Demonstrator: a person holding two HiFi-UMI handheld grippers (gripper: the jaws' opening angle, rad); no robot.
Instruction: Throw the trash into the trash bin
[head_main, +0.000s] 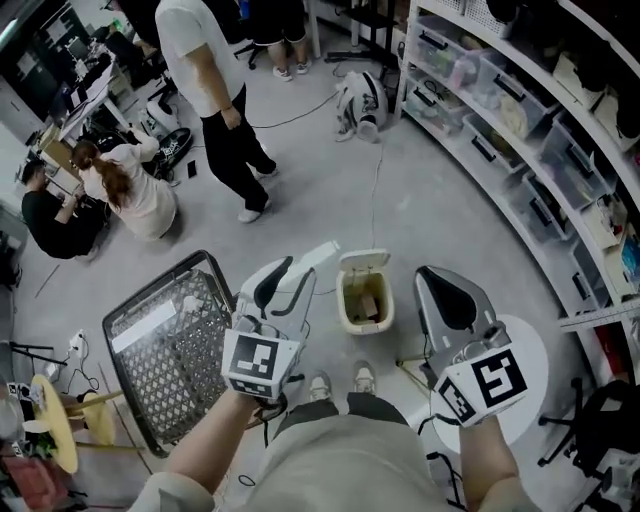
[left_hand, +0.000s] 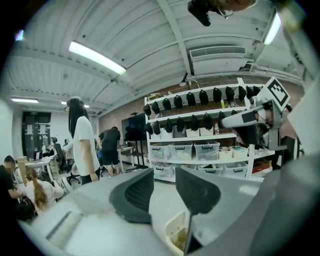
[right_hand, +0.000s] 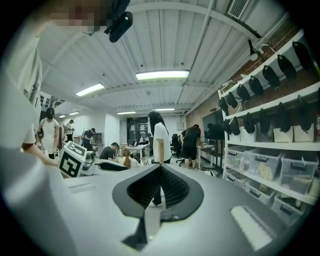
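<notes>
A cream trash bin (head_main: 352, 320) stands on the grey floor just ahead of the person's feet, its lid tipped back and brownish trash inside. Both grippers are raised well above the floor. In the head view my left gripper (head_main: 300, 265) hangs left of the bin; its jaws stand a little apart with nothing between them. The left gripper view shows that gap (left_hand: 165, 175), and the bin (left_hand: 175, 235) far below it. My right gripper (head_main: 440, 290) is right of the bin. Its black pads (right_hand: 172, 187) meet at the tip and hold nothing.
A grey perforated basket (head_main: 175, 345) lies tilted on the floor at left. A white round table (head_main: 535, 375) is below my right hand. Shelves with plastic bins (head_main: 520, 110) curve along the right. One person stands (head_main: 215, 90) and others crouch (head_main: 130, 190) further back.
</notes>
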